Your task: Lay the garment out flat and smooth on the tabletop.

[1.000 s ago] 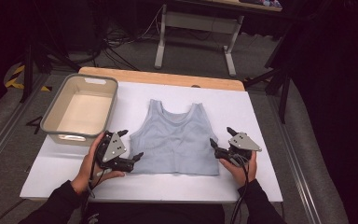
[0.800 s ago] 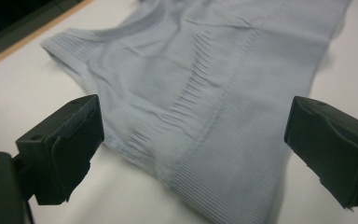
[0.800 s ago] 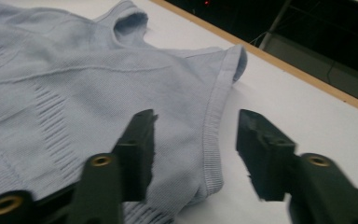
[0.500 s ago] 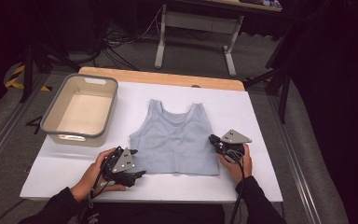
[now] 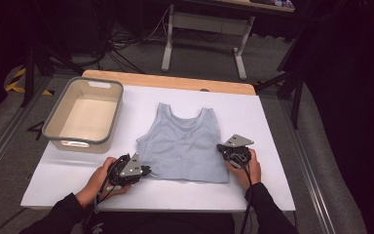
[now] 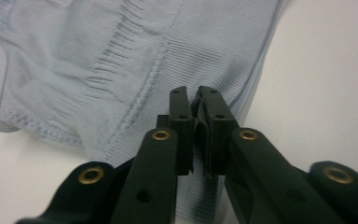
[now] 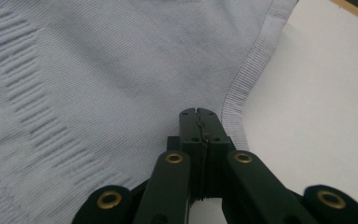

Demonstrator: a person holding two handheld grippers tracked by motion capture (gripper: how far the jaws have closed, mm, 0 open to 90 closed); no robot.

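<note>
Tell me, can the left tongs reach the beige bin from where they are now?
Probably yes, but not right away. The left tongs are shut on the lower corner of the light blue tank top, so they must let go or bring it along. The beige bin sits close by, with only bare white table between.

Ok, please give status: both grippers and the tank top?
Left gripper shut on tank top, jaws just closed at its left side. Right gripper shut on right side edge. Top flat on table. Bin clear, far left.
</note>
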